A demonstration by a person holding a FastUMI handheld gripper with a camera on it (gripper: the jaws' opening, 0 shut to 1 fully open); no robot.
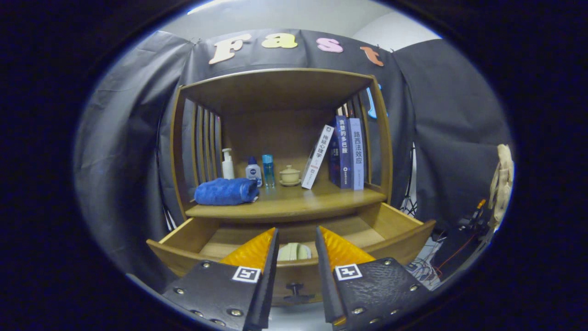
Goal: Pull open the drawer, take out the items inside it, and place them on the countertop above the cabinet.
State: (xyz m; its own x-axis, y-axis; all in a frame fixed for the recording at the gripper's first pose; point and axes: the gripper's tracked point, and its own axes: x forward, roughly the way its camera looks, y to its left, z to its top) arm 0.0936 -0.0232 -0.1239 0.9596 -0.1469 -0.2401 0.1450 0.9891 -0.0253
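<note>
Here the gripper [296,239] stands with its two fingers apart and nothing held between them; it hangs over the front of the drawer [395,250], which is pulled out from the wooden cabinet [275,92]; inside the drawer, seen in the gap between the two fingers and a little beyond their tips, lies a pale item [294,252], close behind the drawer's front board; the fingers do not touch it; what kind of item it is I cannot tell, because the fingers hide both of its sides; below the gap, on the front board, sits the dark drawer knob [295,290]; above the drawer is the countertop [294,202], and on it are a folded blue towel [226,191], a white pump bottle [227,164], a small white bottle with blue cap [253,171], a clear blue bottle [268,170], a small lidded cup on a saucer [290,175], and some books [342,154], one of them leaning.
</note>
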